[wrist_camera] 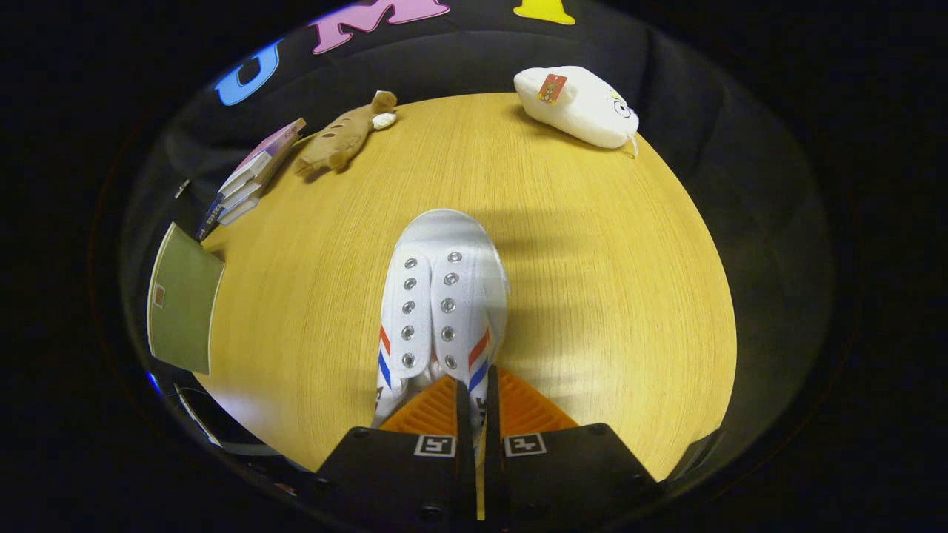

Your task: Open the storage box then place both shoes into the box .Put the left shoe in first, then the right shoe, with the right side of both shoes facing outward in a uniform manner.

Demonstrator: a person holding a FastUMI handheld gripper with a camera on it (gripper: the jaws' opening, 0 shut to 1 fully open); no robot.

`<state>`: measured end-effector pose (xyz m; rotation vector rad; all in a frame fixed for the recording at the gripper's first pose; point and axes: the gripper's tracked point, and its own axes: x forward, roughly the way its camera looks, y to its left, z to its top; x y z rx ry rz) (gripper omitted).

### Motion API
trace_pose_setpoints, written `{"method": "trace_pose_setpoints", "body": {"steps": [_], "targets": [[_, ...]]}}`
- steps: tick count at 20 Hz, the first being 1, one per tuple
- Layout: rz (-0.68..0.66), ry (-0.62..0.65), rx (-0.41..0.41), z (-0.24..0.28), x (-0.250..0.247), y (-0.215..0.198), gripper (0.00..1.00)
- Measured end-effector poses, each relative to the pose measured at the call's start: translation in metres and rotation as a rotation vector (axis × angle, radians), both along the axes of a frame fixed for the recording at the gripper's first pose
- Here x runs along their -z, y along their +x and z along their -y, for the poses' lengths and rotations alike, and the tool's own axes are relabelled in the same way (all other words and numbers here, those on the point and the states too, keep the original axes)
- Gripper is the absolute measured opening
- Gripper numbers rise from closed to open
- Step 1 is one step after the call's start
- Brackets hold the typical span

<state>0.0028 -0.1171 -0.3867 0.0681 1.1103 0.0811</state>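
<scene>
Tool [476, 403] clamped on shoe [441, 303]

No word, number or brand is showing clearly enough to be read anywhere. The tool [478, 414], its fingers closing on the heel edge of the white shoe [441, 311], is carrying two square black-and-white coded markers [480, 445] with no letters. The white plush toy [578, 105] is wearing a small red tag [552, 88] with a picture, and print on the stacked books' [248, 176] spines is staying too small to make out.
</scene>
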Motion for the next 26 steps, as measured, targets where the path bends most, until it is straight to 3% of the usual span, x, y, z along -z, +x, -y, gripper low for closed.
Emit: {"method": "trace_pose_setpoints", "body": {"steps": [4,13,20,26], "targets": [[-0.025,0.074,0.062,-0.029,-0.015,-0.012,0.05],[0.071,0.086,0.049,-0.137,-0.103,-0.024,0.05],[0.138,0.240,0.052,-0.273,-0.180,-0.030,0.05],[0.115,0.375,0.007,-0.407,-0.210,-0.044,0.05]]}}
